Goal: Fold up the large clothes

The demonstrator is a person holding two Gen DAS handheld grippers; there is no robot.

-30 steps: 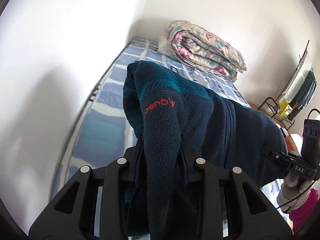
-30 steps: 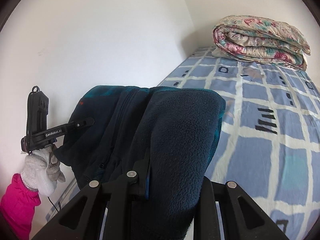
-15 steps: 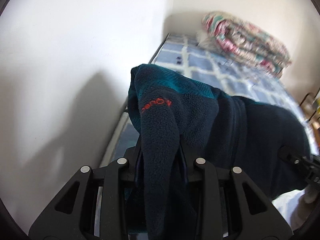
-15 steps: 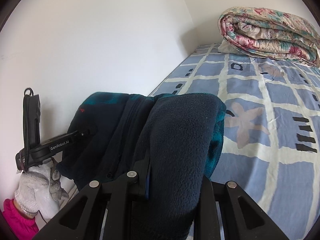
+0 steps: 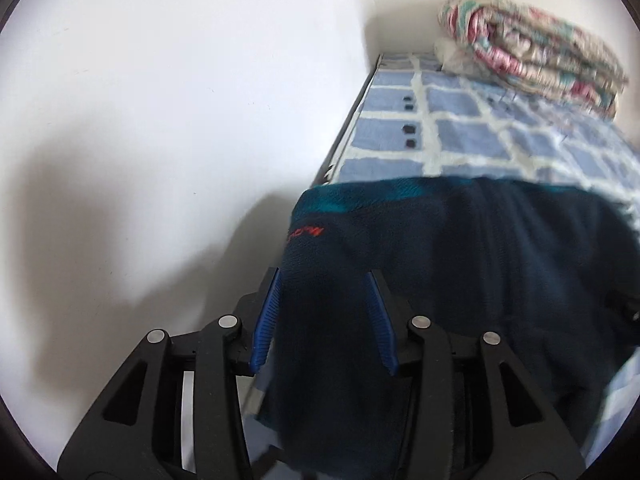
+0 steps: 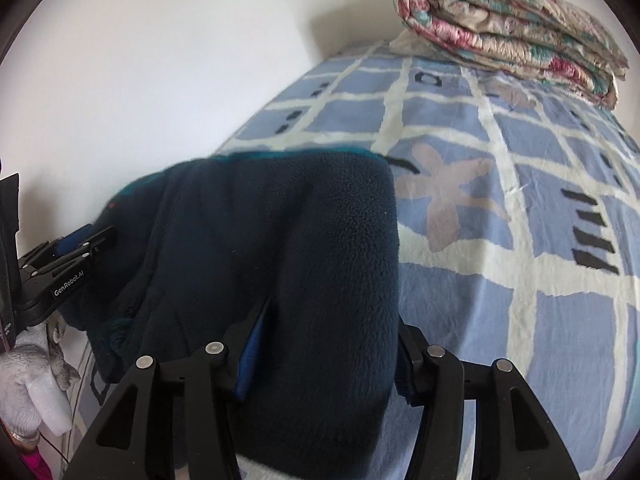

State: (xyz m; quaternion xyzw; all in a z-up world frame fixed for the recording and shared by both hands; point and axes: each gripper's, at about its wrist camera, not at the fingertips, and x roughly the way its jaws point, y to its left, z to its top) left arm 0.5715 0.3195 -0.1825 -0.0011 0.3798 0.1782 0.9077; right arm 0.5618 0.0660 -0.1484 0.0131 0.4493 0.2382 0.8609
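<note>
A dark navy fleece jacket (image 5: 480, 260) with a teal band and red lettering lies folded on the blue checked bed sheet (image 5: 460, 132), close to the wall. My left gripper (image 5: 322, 276) has its jaws opening; the fleece's left end still sits between the blue pads (image 5: 266, 320), which stand off it. My right gripper (image 6: 332, 320) is also opening around the jacket's (image 6: 280, 220) thick right end, with one blue pad (image 6: 250, 352) bared. In the right wrist view the left gripper (image 6: 84, 240) shows at the jacket's far side, held by a white-gloved hand (image 6: 28, 376).
A rolled floral quilt (image 6: 508, 28) lies at the head of the bed, also seen as the quilt (image 5: 532, 44) in the left view. The white wall (image 5: 180, 100) runs along the bed's left edge. The sheet (image 6: 500, 280) stretches bare to the right of the jacket.
Both grippers have come down toward the bed with the jacket. Their jaws, shut on the fleece before, have now spread apart. The fleece has sunk flatter onto the sheet.
</note>
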